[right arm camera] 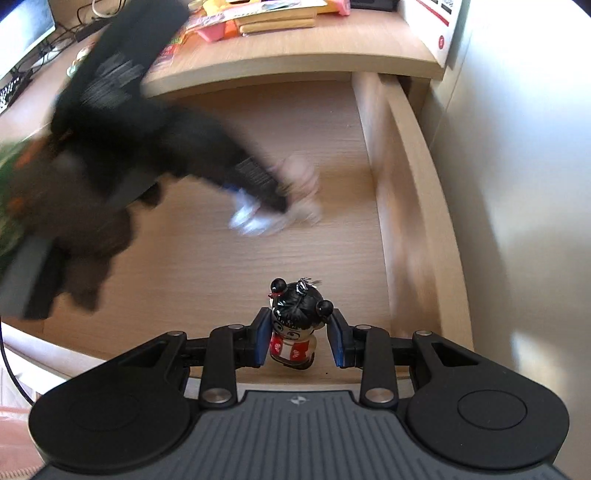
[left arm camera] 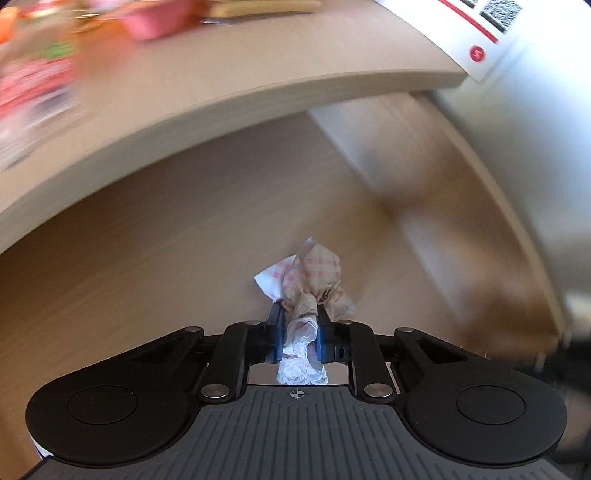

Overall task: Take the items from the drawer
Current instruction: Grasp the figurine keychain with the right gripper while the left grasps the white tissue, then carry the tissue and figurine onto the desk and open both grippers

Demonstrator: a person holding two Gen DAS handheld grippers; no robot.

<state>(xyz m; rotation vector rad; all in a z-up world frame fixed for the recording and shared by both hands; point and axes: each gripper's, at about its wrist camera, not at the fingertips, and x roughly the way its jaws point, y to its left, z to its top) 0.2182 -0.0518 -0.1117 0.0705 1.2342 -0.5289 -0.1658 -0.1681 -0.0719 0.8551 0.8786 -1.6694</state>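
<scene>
left wrist view first: the left gripper (left arm camera: pixel 298 317) is clenched on a crumpled little pouch (left arm camera: pixel 308 280) of pink-checked fabric with white lace, pinched between the blue pads, lace spilling back toward the camera. below it lies the bare wooden floor of the open drawer (left arm camera: pixel 147 240), blurred, with the drawer's right side wall (left arm camera: pixel 424 206) streaked too. above, the desk top (left arm camera: pixel 258 66) curves across, pink and red clutter (left arm camera: pixel 147 22) smeared along its far edge and a white box with a red stripe (left arm camera: pixel 480 33) at the right corner.

right wrist view now, and this one gives what the other cannot: the right gripper (right arm camera: pixel 298 332) grips a small doll figurine (right arm camera: pixel 293 325) with black hair buns and a red-and-white body, clamped at the head between the blue pads, hanging over the drawer's front edge. further in, the left gripper (right arm camera: pixel 273 195) shows from outside as a dark blur with the pouch (right arm camera: pixel 295 199) at its tip over the drawer floor (right arm camera: pixel 221 258), a person's hand (right arm camera: pixel 96 236) and patterned green sleeve (right arm camera: pixel 11 184) behind it. a monitor (right arm camera: pixel 22 33) stands far left.
</scene>
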